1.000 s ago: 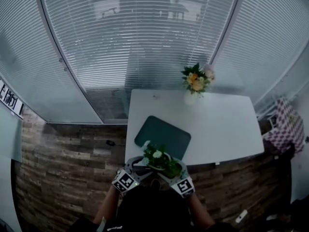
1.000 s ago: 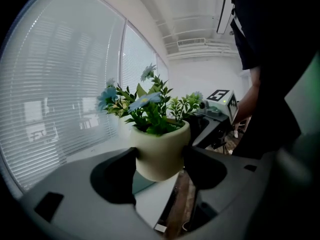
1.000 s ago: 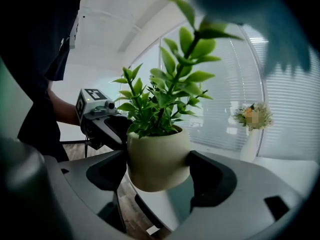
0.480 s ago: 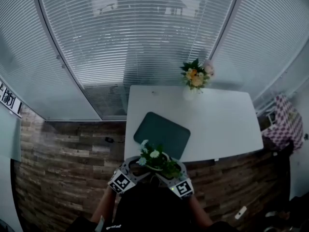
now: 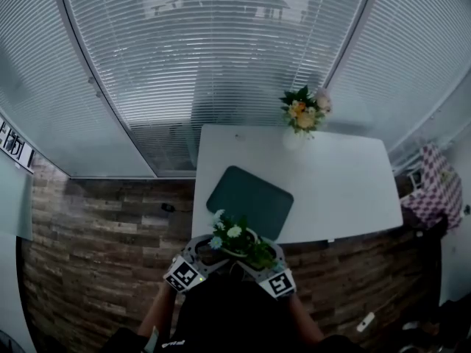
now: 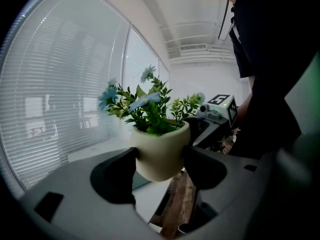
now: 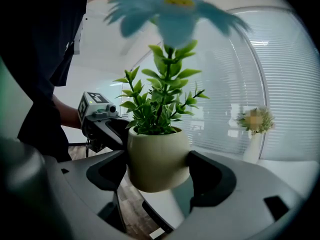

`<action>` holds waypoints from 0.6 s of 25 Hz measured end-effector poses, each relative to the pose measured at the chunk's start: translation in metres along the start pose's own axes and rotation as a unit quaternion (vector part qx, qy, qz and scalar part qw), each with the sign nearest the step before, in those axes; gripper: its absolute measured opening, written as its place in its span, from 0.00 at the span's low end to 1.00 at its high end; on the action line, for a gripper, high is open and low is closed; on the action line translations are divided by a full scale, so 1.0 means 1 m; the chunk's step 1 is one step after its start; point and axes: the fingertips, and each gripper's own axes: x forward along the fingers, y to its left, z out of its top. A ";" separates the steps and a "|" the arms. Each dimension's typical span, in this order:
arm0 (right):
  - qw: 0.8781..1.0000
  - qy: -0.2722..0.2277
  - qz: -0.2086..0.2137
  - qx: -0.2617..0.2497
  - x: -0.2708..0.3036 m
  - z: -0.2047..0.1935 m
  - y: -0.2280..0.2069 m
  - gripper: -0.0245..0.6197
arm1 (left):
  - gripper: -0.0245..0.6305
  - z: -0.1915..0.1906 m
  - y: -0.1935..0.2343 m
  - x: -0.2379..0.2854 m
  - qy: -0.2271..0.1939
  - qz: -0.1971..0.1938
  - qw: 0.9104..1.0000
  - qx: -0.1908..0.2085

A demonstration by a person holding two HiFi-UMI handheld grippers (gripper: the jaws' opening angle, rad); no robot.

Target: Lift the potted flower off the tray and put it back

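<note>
the left hand-held gripper (image 6: 159, 165) is a smooth grey moulded shell with two thick black pads (image 6: 114, 176) on its jaws. the right hand-held gripper (image 7: 159, 170) is built alike, grey shell and black jaw faces. each carries a white cube with black square markers: the left cube (image 5: 184, 276) at 7 o'clock in the head view, the right cube (image 5: 278, 284) at 5 o'clock. the person wears a black top (image 7: 47, 44), forearms uncovered.
</note>
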 end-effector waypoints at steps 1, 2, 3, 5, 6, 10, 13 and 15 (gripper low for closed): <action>1.000 0.000 0.001 0.001 0.001 0.000 -0.001 0.62 | 0.48 0.000 0.001 0.000 0.000 0.001 1.000 0.001; 1.000 0.002 0.001 0.000 0.002 0.000 -0.001 0.62 | 0.48 0.000 0.002 0.001 0.001 0.001 1.000 0.002; 1.000 0.003 0.002 -0.004 0.002 0.000 -0.001 0.62 | 0.48 0.000 0.002 0.000 0.002 0.001 1.000 0.002; 1.000 0.000 0.003 -0.013 0.002 0.002 0.000 0.62 | 0.48 -0.001 0.002 -0.001 0.001 0.002 1.000 0.000; 1.000 -0.002 0.003 -0.014 0.002 0.003 0.000 0.62 | 0.48 0.000 0.002 -0.001 0.000 0.002 1.000 -0.001; 1.000 0.001 -0.002 -0.005 0.003 -0.001 -0.003 0.62 | 0.48 -0.004 0.003 0.004 0.006 0.001 1.000 -0.001; 1.000 0.005 -0.002 -0.005 0.003 -0.003 -0.006 0.62 | 0.48 -0.005 0.004 0.007 0.005 -0.003 1.000 -0.004; 1.000 0.003 -0.004 -0.006 0.003 -0.003 -0.009 0.62 | 0.48 -0.004 0.005 0.010 0.005 -0.003 1.000 -0.006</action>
